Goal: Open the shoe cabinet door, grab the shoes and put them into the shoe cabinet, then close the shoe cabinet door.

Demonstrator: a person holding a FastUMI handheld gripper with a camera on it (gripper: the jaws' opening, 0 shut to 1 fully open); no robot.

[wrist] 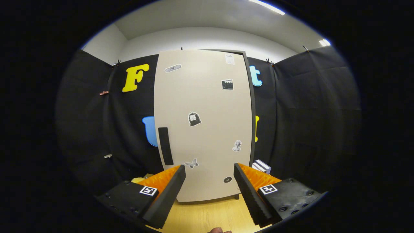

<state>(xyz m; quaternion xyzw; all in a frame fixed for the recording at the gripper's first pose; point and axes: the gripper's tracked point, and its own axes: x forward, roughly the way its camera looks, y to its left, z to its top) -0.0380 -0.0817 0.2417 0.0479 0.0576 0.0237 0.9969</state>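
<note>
Now the gripper (pixel 209 176) faces the shoe cabinet door (pixel 203 126), shut flush, its dark handle (pixel 165 145) ahead-left on the bench (pixel 210 215); jaws spread, holding nothing; shoes unseen; either opening is due, or closing is finished.

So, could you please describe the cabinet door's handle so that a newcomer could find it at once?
Start at the tall beige shoe cabinet door standing on the wooden floor against the black cloth wall, beyond the open hand-held gripper. Near its left edge, below mid-height, sits the handle. It is a plain dark upright bar, unlike the small picture stickers scattered over the door.
</note>
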